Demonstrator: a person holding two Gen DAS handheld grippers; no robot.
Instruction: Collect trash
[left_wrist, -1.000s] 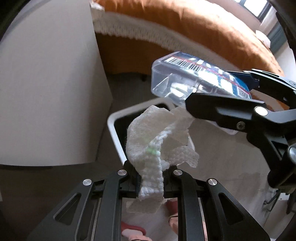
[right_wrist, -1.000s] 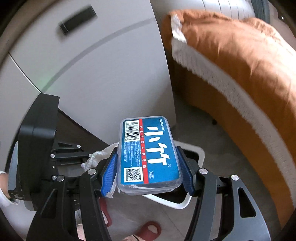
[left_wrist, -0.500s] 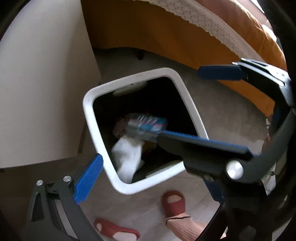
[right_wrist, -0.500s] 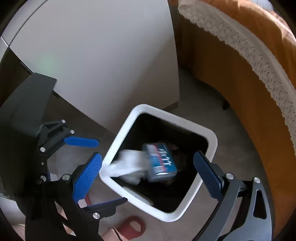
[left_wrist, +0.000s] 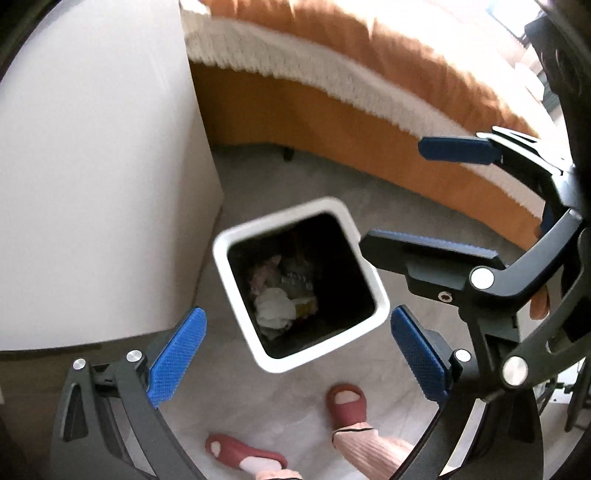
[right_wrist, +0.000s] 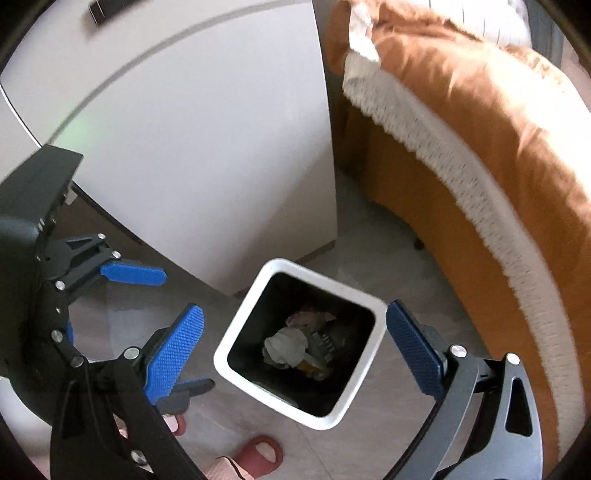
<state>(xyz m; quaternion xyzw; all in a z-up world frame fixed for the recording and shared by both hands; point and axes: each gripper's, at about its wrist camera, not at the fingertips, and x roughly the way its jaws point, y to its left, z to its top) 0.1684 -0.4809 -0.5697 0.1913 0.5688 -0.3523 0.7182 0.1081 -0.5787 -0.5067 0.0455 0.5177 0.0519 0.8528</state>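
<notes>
Hovering spread and empty, left gripper (left_wrist: 299, 354) and right gripper (right_wrist: 295, 347) flank the bin (right_wrist: 236, 332); crumpled tissue (right_wrist: 286, 345) looks light, soft, pinchable anywhere.

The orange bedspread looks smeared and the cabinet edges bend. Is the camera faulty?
Left wrist view: motion blur smears the bedspread; the bin interior is dark. Right wrist view: fisheye distortion curves the cabinet; the bedspread fringe is blurred too.

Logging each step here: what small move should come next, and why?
Probably lift both away from the bin to fetch more trash. The left gripper and right gripper hang open and empty above it, and the tissue lies inside.
</notes>
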